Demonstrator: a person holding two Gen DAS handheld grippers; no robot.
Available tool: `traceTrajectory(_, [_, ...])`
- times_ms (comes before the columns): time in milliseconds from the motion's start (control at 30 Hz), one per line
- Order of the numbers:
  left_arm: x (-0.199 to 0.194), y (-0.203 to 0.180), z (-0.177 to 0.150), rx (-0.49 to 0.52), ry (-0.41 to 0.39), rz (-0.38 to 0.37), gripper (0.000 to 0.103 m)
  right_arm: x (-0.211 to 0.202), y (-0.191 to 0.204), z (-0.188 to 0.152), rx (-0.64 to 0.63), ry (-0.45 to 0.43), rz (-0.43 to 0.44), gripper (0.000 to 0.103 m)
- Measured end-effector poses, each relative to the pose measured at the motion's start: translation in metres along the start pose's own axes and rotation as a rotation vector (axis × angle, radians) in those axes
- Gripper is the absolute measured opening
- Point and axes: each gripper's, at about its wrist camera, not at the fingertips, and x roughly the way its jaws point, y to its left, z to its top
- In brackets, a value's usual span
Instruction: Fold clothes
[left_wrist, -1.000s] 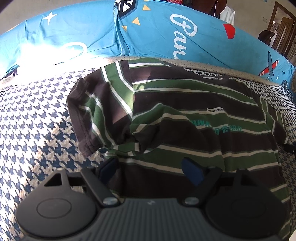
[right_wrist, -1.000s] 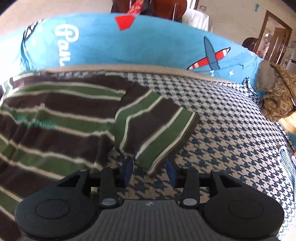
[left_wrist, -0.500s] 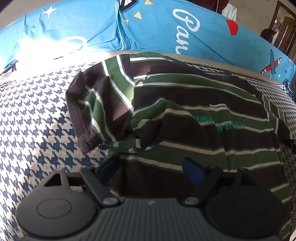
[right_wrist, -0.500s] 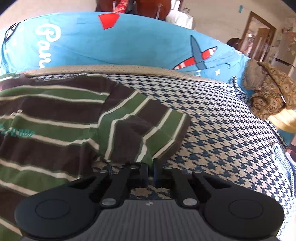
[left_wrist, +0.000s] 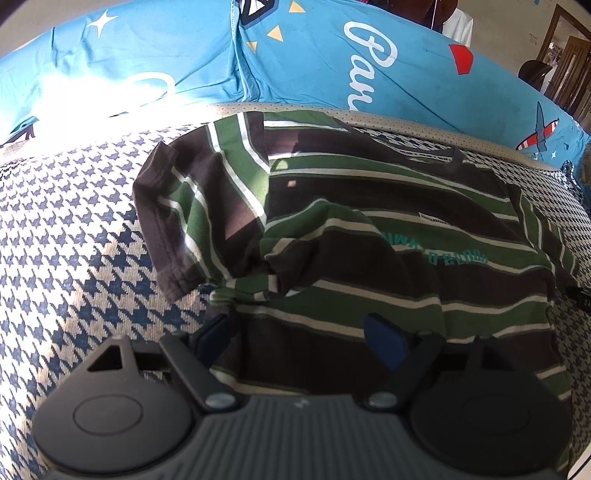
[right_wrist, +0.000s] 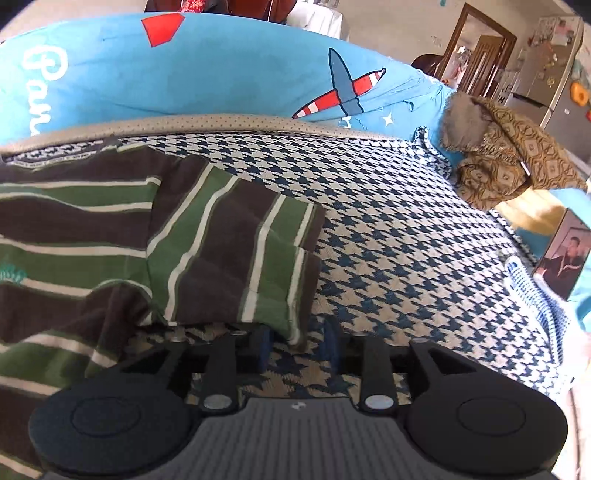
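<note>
A brown, green and white striped cotton T-shirt (left_wrist: 369, 236) lies on the blue-and-cream houndstooth cover (right_wrist: 406, 229) near its back edge, the left gripper (left_wrist: 299, 332) wide open over its hem, the right gripper (right_wrist: 295, 345) narrowly open around the sleeve corner.

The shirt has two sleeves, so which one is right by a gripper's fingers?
The sleeve in the right wrist view: its corner hangs between the open right gripper fingers. The other sleeve lies away from the left gripper.
</note>
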Motion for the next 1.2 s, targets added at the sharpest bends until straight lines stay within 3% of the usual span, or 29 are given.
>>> traceTrajectory(167, [-0.012, -0.003, 0.001, 0.008, -0.006, -0.003, 0.083, -0.008, -0.007, 0.0, 0.02, 0.018, 0.006, 0.036])
traceTrajectory(633, [-0.031, -0.005, -0.005, 0.065, -0.023, 0.006, 0.084, -0.059, -0.015, -0.034, 0.156, 0.08, 0.212, 0.038])
traceTrajectory(1200, [-0.056, -0.004, -0.065, 0.155, -0.03, -0.007, 0.086, -0.127, 0.003, -0.108, 0.125, 0.057, 0.329, 0.043])
